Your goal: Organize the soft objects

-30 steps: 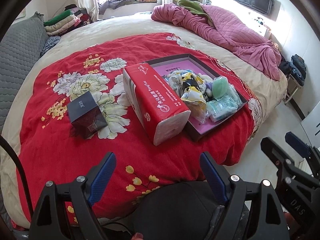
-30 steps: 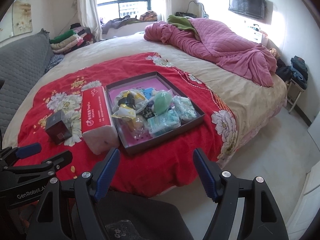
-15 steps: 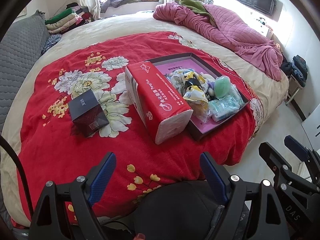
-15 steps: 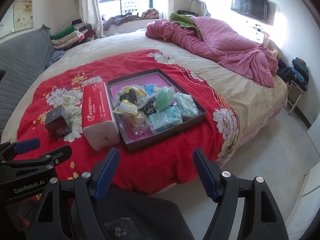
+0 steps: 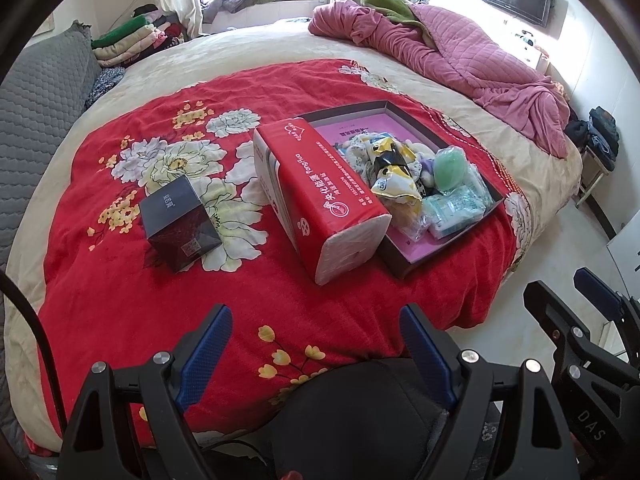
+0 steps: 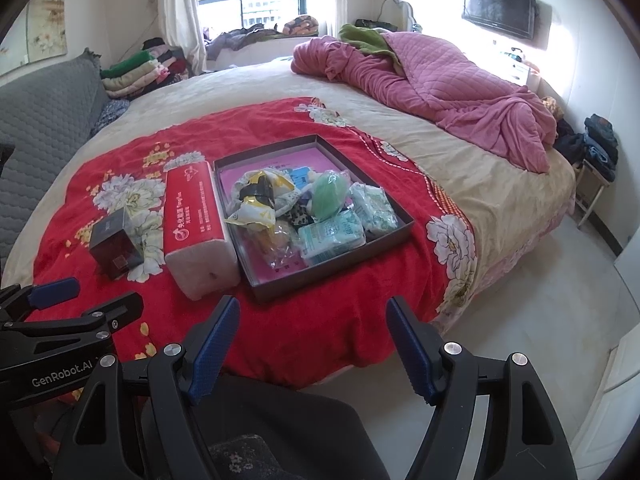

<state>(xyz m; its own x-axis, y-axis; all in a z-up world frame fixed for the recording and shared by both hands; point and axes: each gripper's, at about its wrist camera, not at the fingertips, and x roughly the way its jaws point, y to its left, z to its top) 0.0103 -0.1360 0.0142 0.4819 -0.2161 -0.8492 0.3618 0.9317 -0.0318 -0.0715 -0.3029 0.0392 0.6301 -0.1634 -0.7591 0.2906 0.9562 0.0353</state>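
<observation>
A dark tray (image 6: pixel 402 229) with a pink floor lies on the red flowered blanket (image 6: pixel 328 320). It holds several soft packets: a green pouch (image 6: pixel 329 195), tissue packs (image 6: pixel 332 234) and a yellow-black bag (image 6: pixel 256 196). A red tissue pack (image 6: pixel 196 220) lies left of the tray, a small dark box (image 6: pixel 114 248) further left. The same tray (image 5: pixel 406 266), red pack (image 5: pixel 320 196) and box (image 5: pixel 180 222) show in the left wrist view. My left gripper (image 5: pixel 316 350) and right gripper (image 6: pixel 312 342) are open and empty, held short of the bed's near edge.
A pink quilt (image 6: pixel 436 88) is bunched at the far right of the bed. Folded clothes (image 6: pixel 140 68) are stacked by the window. A grey cushion (image 6: pixel 36 104) lines the left. White floor (image 6: pixel 540 312) is to the right. A dark chair seat (image 6: pixel 260 432) is below the grippers.
Both grippers have drifted slightly forward toward the bed, so the tray and packs look a little nearer. Nothing was taken hold of or moved.
</observation>
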